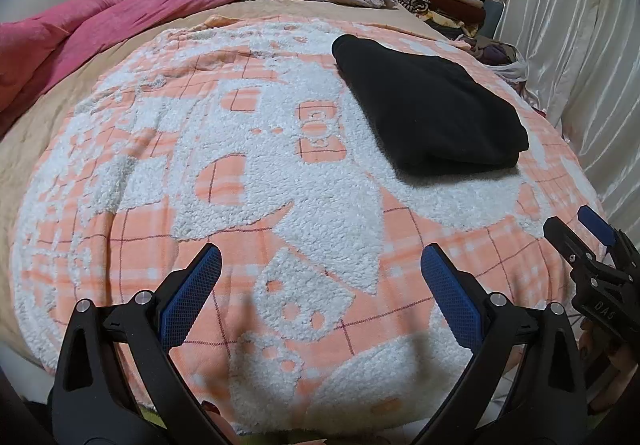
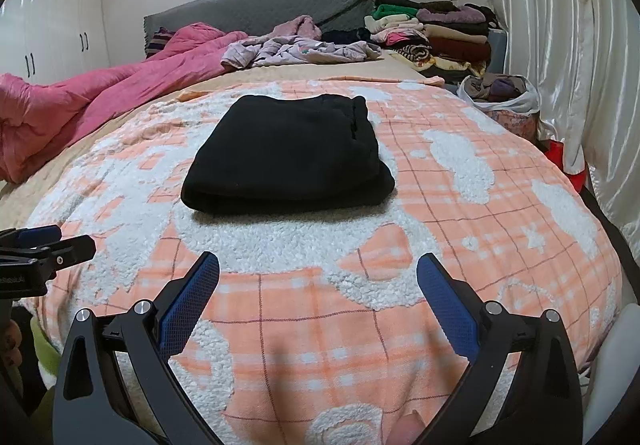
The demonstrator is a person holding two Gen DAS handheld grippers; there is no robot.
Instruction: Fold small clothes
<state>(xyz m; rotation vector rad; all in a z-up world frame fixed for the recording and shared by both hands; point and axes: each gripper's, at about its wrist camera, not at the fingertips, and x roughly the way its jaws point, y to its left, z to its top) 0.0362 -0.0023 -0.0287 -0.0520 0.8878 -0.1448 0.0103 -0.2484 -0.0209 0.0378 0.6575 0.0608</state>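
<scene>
A black garment (image 2: 286,153), already folded into a thick rectangular bundle, is seen lying on the orange-and-white fleece blanket (image 2: 360,317) that covers the bed, ahead of both claws and touched by neither. The left claw (image 1: 320,285) is held spread wide over the near part of the blanket with nothing between its blue pads (image 1: 192,293); the right claw (image 2: 318,291) is likewise held spread and empty, just beside its partner. The bundle is judged to be soft, light and limp, with a plush nap that should grip well against the textured pads; its layers could slide apart if only the top one were pinched, so a hold through the full thickness at the rounded near fold (image 2: 288,201) is thought safest. Open blanket is left on every side of the bundle, giving room for sliding or lifting. The far end of the bed is crowded by a pink quilt (image 2: 100,101), a loose heap of lilac clothing (image 2: 296,51) and a stack of folded clothes (image 2: 436,37), while a white curtain (image 2: 560,45) closes in the right edge.
</scene>
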